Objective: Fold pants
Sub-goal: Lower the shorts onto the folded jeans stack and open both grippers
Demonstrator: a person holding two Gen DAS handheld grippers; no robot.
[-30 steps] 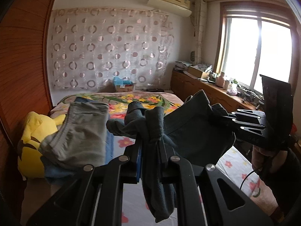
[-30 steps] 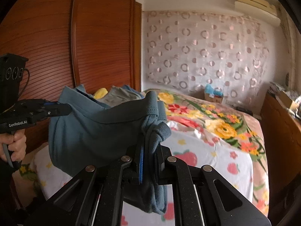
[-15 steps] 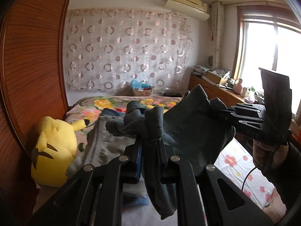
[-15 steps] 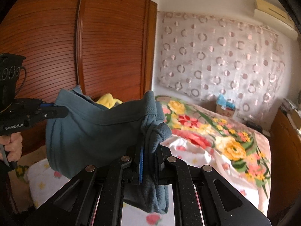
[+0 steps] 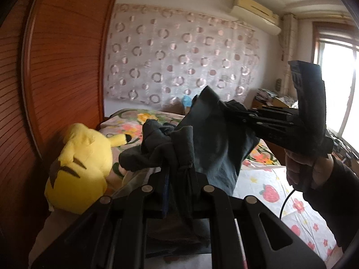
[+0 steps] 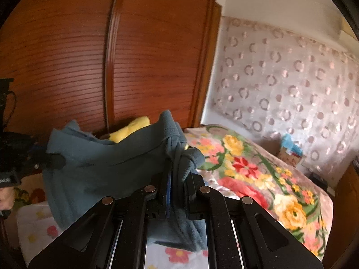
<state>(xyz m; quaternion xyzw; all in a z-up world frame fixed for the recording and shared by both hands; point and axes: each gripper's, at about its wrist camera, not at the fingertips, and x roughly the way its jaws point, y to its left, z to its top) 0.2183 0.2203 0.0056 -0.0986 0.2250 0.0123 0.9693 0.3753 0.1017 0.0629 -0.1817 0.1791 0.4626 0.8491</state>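
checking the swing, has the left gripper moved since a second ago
Yes. The left gripper, shut on the pants, has turned left: in its own view the window has slid to the right edge and the wardrobe fills more of the left.

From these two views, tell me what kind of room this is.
A home bedroom, most likely. A bed with a floral blanket fills the room, a wooden wardrobe stands beside it, and a yellow plush toy sits at the bed's edge.
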